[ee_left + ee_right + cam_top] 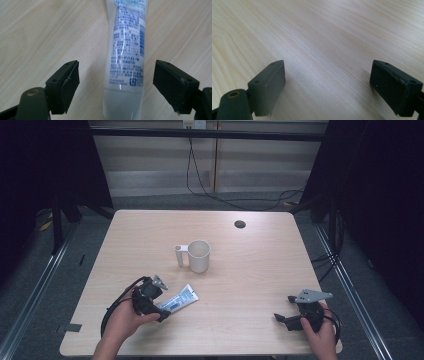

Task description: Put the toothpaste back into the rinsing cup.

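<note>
- High view: my left tongs (159, 309) are down at the near left of the tabletop (250, 270), poised over the near end of the tube (179, 299), which lies flat and slants away to the right. I judge the step in hand to be the pick-up of that tube, with the grasp itself not yet made.
- High view, the container: a white mug (198, 255) stands upright near the middle of the tabletop, farther off than the tube and apart from it, handle to the left. Its mouth faces the camera and I see nothing inside (the very bottom is hard to make out).
- High view, other side: my right tongs (286, 308) rest at the near right corner, well apart from tube and mug, jaws spread.
- Left gripper view: the jaws stand wide, one on each side of the tube (126, 55), and neither pad touches it. The tube's flat crimped end is nearest me, the printed body running away between the jaws.
- Left gripper view, next move: I reckon it calls for closing squarely across the tube's width, low enough to catch it against the tabletop (it is soft, so a gentle squeeze), then lifting.
- Right gripper view: the jaws are wide apart over bare wood grain (324, 37), holding nothing. I take this hand to be idle for now.
</note>
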`<move>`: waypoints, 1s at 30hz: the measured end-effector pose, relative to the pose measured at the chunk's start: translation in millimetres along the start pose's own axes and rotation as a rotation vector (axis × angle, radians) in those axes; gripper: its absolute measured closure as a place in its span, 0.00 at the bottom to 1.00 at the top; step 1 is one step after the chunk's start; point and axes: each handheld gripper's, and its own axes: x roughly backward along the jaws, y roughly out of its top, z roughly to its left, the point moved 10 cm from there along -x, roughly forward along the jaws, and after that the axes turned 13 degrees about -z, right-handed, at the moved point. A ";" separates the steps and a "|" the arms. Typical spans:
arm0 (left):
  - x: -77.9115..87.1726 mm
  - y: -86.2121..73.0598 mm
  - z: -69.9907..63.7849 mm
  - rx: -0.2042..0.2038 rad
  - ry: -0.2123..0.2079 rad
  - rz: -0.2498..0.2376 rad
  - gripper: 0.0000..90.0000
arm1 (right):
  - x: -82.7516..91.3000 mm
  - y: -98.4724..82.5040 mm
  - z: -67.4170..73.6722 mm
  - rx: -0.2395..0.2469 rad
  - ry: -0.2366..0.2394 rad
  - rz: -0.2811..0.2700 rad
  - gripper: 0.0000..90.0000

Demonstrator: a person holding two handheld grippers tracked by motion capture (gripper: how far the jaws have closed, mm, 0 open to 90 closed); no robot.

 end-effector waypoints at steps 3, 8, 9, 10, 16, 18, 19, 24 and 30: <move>-2.4 8.9 -2.0 -0.007 -0.008 0.000 0.24 | 0.0 0.0 -0.1 0.001 0.001 0.000 0.14; -8.9 19.2 -5.2 -0.033 -0.022 0.020 0.25 | -0.1 0.0 -0.1 0.002 0.001 0.000 0.14; -10.7 20.9 -5.7 -0.033 -0.025 0.022 0.25 | -0.1 0.0 -0.1 0.001 0.000 0.000 0.14; -12.5 22.5 -6.1 -0.040 -0.029 0.031 0.25 | -0.1 0.0 0.0 0.001 0.001 0.000 0.14; -21.1 25.8 -6.4 -0.056 -0.031 0.061 0.27 | -0.1 0.0 -0.1 0.002 0.000 0.000 0.14; -25.3 27.2 -6.5 -0.060 -0.028 0.070 0.28 | -0.1 0.0 -0.1 0.002 0.000 0.000 0.14; -26.9 28.1 -6.8 -0.059 -0.030 0.072 0.28 | -0.1 0.0 -0.1 0.002 0.000 0.000 0.14; -34.4 32.0 -8.7 -0.068 -0.035 0.099 0.31 | -0.1 0.0 0.0 0.002 0.000 0.000 0.14; -40.2 37.6 -9.6 -0.089 -0.031 0.111 0.33 | 0.1 0.0 -0.2 0.003 -0.002 0.001 0.14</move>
